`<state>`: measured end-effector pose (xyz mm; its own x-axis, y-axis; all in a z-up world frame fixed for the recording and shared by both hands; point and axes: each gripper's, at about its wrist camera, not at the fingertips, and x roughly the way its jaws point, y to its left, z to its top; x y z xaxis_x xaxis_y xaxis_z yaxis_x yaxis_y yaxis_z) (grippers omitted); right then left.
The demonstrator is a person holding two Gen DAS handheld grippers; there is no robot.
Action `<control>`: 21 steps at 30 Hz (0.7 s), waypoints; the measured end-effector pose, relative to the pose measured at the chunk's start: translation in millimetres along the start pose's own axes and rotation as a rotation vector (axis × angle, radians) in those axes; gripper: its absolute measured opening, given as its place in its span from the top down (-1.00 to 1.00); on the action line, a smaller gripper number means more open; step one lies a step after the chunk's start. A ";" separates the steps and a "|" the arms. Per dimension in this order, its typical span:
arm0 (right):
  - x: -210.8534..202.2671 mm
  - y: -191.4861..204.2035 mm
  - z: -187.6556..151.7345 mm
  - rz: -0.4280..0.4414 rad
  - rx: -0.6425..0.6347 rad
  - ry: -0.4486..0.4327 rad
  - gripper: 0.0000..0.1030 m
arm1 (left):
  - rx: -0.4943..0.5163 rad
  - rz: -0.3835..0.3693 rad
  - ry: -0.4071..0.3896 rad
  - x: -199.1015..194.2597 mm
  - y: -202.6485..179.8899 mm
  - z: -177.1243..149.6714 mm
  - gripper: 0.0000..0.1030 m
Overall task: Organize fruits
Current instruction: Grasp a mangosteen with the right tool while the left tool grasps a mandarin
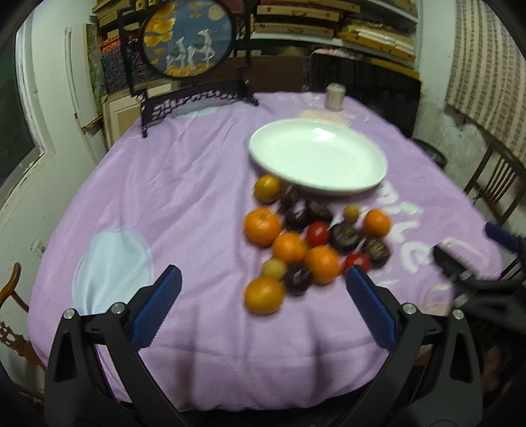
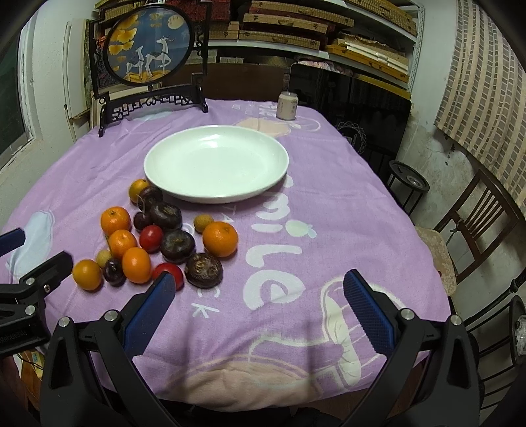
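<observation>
An empty white plate [image 1: 317, 157] [image 2: 217, 162] sits on the purple tablecloth. Just in front of it lies a cluster of fruit: several oranges [image 1: 263, 294] [image 2: 220, 238], dark brown round fruits [image 1: 344, 236] [image 2: 203, 270], red tomatoes [image 1: 318, 233] [image 2: 151, 238] and small yellow fruits [image 1: 351, 212] [image 2: 202, 223]. My left gripper [image 1: 263, 279] is open and empty, hovering just before the nearest orange. My right gripper [image 2: 259, 282] is open and empty, above the cloth to the right of the fruit. The left wrist view is motion-blurred.
A round painted screen on a black stand [image 2: 149, 46] stands at the table's far left. A beige can [image 2: 287, 105] stands at the far edge. Wooden chairs [image 2: 473, 223] flank the table on the right; shelves of boxes [image 2: 328, 29] fill the back wall.
</observation>
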<state>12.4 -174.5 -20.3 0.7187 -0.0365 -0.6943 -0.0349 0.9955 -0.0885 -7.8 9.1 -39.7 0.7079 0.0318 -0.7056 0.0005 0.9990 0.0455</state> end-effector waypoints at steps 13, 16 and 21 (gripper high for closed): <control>70.3 15.5 -21.6 0.249 -0.060 0.123 -0.12 | -0.068 0.017 0.120 18.9 32.2 -33.2 -0.96; 87.3 25.4 -18.1 0.255 -0.100 0.108 -0.11 | -0.077 0.005 0.137 17.2 30.9 -37.9 -0.96; 92.2 24.9 -10.5 0.294 -0.094 0.108 0.24 | -0.087 -0.015 0.169 31.8 34.7 -28.2 -0.96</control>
<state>70.5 -154.0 -94.0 0.5906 0.2367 -0.7715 -0.2975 0.9526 0.0645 -5.2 45.6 -80.5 0.5797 0.0147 -0.8147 -0.0560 0.9982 -0.0219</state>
